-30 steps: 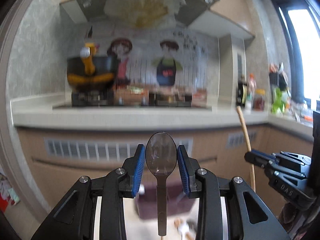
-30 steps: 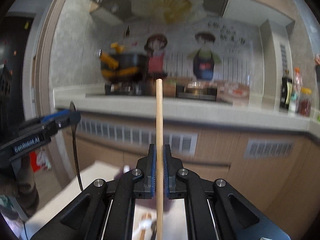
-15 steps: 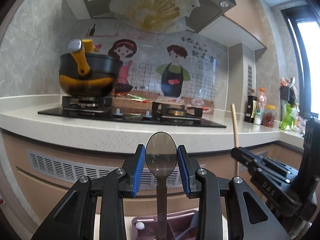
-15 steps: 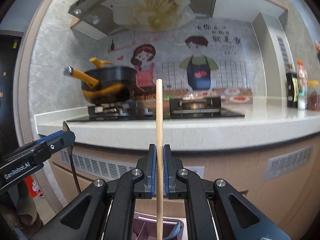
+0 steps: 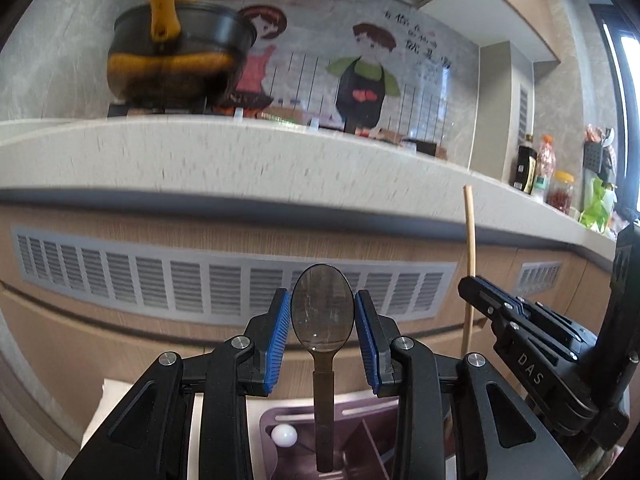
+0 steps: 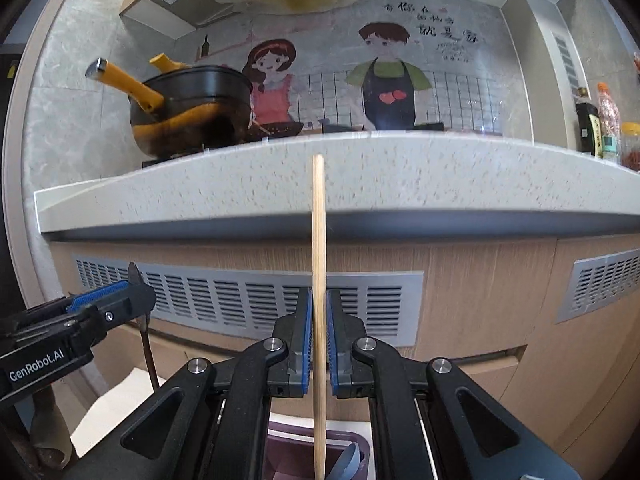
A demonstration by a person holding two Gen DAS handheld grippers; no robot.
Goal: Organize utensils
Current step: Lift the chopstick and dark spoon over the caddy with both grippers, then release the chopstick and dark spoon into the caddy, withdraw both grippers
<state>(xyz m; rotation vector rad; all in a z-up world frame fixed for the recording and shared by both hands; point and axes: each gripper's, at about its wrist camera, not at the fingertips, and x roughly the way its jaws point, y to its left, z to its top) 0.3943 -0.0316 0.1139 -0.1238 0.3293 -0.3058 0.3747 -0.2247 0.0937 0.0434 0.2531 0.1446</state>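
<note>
My left gripper (image 5: 322, 320) is shut on a dark spoon (image 5: 322, 312), bowl up, handle hanging down toward a mauve utensil holder (image 5: 280, 420) below it. A white ball-ended utensil (image 5: 284, 436) stands in the holder. My right gripper (image 6: 319, 320) is shut on a wooden chopstick (image 6: 319, 240), held upright above the same holder (image 6: 348, 444). In the left wrist view the right gripper (image 5: 476, 284) and chopstick (image 5: 469, 240) are at the right. In the right wrist view the left gripper (image 6: 132, 292) with the spoon's handle (image 6: 149, 356) is at the left.
A stone counter edge (image 6: 360, 196) runs across ahead, with wooden cabinet fronts and metal vents (image 5: 200, 284) below it. A black and yellow pot (image 6: 192, 112) sits on the stove. Bottles (image 5: 528, 168) stand at the right. A white surface (image 6: 116, 400) lies under the holder.
Both grippers have dropped lower and come closer to the cabinet: the counter edge has risen in both views. The holder has come further into view below. Both grips are unchanged.
</note>
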